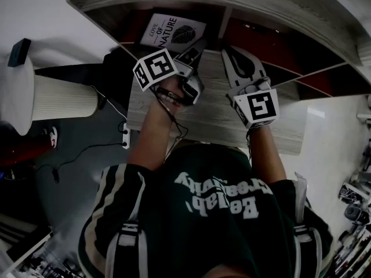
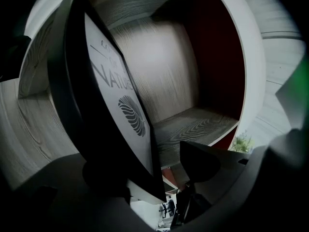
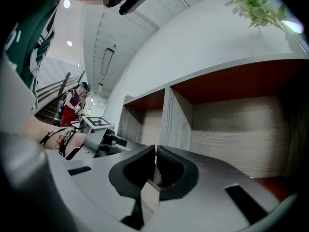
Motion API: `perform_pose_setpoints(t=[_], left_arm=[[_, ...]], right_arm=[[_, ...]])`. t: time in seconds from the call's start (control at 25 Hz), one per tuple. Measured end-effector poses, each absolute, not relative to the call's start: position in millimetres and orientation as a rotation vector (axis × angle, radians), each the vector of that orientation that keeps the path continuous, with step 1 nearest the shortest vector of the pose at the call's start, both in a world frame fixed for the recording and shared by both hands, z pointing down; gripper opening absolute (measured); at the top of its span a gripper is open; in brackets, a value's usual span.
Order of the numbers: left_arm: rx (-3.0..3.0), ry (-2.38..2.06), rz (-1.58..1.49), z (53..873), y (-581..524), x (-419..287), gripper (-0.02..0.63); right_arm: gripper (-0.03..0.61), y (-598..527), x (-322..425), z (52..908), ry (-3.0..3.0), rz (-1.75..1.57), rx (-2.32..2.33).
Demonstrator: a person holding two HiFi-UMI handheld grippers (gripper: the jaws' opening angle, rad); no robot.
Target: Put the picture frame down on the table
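At the far edge of the tabletop (image 1: 214, 120), the picture frame (image 1: 171, 31) stands upright in the left compartment of the shelf unit (image 1: 272, 2)
Left tool (image 1: 196, 50) straddles the frame with jaws spread wide, one pad well off the print and the other close behind the backing, so nothing seems to pinch it; the frame likely rests on its own weight. Right tool (image 3: 155, 153) sits alongside over the tabletop, jaws pressed together on nothing, apparently kept out of the way
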State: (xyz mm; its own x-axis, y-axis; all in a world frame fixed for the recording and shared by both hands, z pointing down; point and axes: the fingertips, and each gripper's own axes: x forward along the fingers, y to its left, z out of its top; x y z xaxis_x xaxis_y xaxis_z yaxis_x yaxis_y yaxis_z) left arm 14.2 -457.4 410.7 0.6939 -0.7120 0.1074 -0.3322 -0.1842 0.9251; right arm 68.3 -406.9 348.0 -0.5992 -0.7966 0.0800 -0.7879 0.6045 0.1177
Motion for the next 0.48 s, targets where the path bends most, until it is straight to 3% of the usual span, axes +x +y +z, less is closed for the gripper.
perform_pose_setpoints(t=[0.48], left_arm=[[1.824, -0.863, -0.403, 408.2, -447.4, 9.4, 0.348]], right_arm=[[0.037, -406.8, 72.2, 345.0, -2.71, -0.105, 1.338]])
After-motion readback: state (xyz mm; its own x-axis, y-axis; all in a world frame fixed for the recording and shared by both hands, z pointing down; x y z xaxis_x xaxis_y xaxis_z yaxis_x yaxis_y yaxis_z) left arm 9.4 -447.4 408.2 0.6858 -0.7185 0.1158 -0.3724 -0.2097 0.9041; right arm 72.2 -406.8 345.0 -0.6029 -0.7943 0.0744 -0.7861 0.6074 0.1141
